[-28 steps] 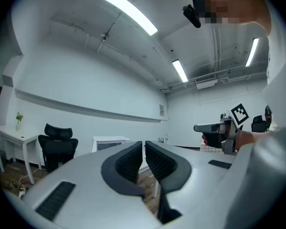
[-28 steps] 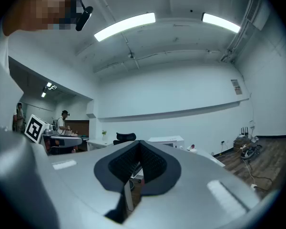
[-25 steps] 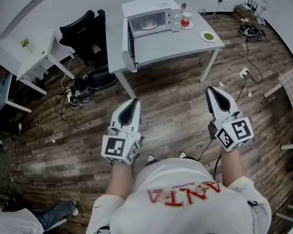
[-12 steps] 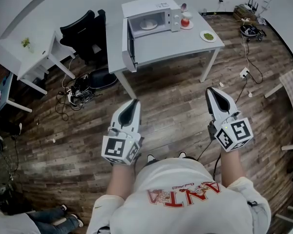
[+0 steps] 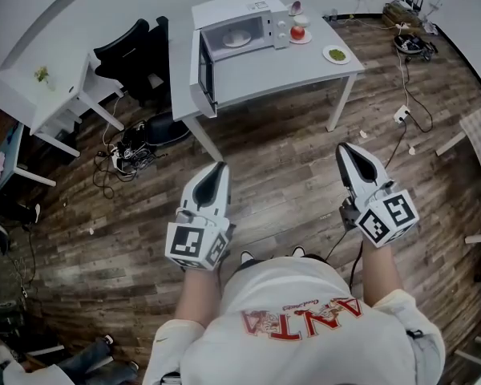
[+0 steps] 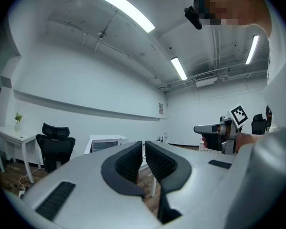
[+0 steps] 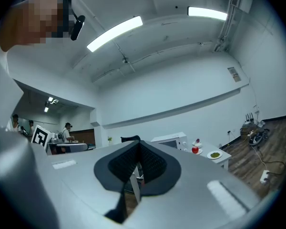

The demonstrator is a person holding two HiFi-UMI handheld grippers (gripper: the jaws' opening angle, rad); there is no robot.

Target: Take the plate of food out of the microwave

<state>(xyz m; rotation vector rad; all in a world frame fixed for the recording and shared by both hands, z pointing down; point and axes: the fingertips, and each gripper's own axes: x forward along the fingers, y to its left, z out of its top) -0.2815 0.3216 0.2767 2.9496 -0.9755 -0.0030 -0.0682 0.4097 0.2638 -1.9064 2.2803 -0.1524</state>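
Observation:
The white microwave [image 5: 234, 24] stands at the back of a white table [image 5: 280, 69] far ahead of me, its door [image 5: 202, 74] swung open to the left. Inside it lies a pale plate of food [image 5: 236, 38]. My left gripper [image 5: 220, 168] and right gripper [image 5: 345, 147] hover side by side over the wooden floor, well short of the table, both shut with nothing in them. The left gripper view shows its jaws [image 6: 143, 145] together, the microwave [image 6: 105, 143] small behind them. The right gripper [image 7: 137, 145] points toward the microwave [image 7: 170, 139] too.
On the table right of the microwave sit a plate with a red item [image 5: 298, 33] and a plate with green food [image 5: 335, 54]. A black office chair [image 5: 132, 54] and a white desk [image 5: 44, 95] stand left. Cables [image 5: 120, 155] lie on the floor.
The head view has shifted a little, so the table and microwave sit slightly further left and up. Both grippers keep their places and stay shut.

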